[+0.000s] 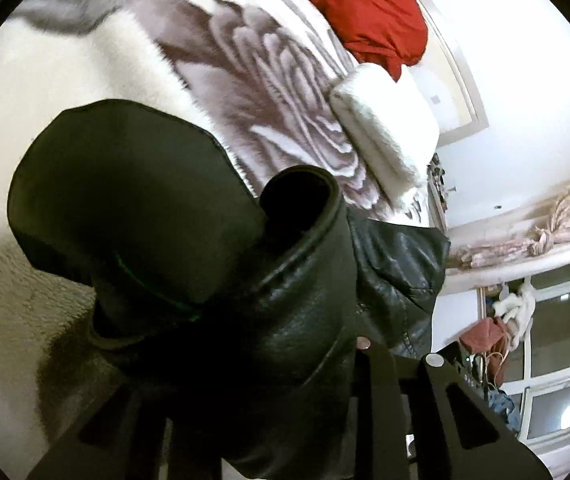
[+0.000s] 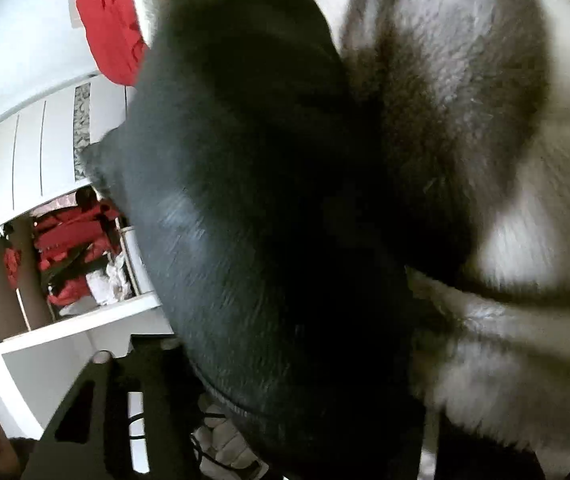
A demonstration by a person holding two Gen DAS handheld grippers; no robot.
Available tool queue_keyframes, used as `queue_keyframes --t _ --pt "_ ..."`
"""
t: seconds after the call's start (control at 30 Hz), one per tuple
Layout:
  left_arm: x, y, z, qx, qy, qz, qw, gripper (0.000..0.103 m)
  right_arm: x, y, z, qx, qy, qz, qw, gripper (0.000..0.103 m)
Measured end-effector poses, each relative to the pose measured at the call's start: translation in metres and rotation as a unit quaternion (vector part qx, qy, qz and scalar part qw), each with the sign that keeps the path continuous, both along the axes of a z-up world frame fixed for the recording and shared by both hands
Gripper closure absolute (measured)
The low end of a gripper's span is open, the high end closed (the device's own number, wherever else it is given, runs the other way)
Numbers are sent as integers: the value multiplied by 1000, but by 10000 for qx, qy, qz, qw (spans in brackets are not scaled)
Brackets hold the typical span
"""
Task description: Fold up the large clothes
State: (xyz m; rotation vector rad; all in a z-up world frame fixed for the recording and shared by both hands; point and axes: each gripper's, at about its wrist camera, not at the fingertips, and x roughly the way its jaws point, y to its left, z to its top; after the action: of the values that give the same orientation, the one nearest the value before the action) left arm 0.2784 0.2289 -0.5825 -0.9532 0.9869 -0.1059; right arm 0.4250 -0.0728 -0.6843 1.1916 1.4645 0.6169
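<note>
A black leather jacket (image 1: 305, 304) hangs bunched over my left gripper (image 1: 399, 352), with a sleeve opening (image 1: 297, 204) turned toward the camera. The two fingertips (image 1: 433, 359) stand close together, shut on the jacket's zipper edge. Below it lies the flower-patterned fleece blanket (image 1: 269, 92) of the bed. In the right wrist view the same jacket (image 2: 269, 208), blurred, fills the middle and drapes over my right gripper (image 2: 261, 360). That gripper's left finger (image 2: 99, 360) stands apart from the cloth. Its other finger is hidden under the jacket.
A red pillow (image 1: 365, 8) and a folded white towel (image 1: 385, 128) lie at the far end of the bed. Beyond is a white wall with a glass-fronted cabinet (image 1: 557, 344). An open white shelf with red clothes (image 2: 73, 256) stands left of the right gripper.
</note>
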Motion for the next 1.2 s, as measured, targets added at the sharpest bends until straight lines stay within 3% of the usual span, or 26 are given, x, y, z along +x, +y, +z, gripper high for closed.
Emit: queue_keyframes --t 0.2,0.53,0.73,0.93,1.07,1.2 --pt "-1 5 30 84 2 -267 9996 82 -7 8 46 -303 -90 -45 9995 54" --pt "-7 7 93 194 143 -553 9982 82 -49 -25 129 -261 -21 -216 9994 59" --pt "28 2 135 485 -253 -604 9967 82 -54 -30 172 -32 -210 -253 9995 60" --pt "119 -18 157 544 -862 -372 9941 82 26 -48 216 95 -664 -250 9974 60" --pt "196 -29 154 360 -1244 -61 9916 82 124 -57 246 9 -1075 -205 9940 60" --pt "280 -40 130 216 -1643 308 9857 82 234 -65 264 -180 -1435 -66 9895 60"
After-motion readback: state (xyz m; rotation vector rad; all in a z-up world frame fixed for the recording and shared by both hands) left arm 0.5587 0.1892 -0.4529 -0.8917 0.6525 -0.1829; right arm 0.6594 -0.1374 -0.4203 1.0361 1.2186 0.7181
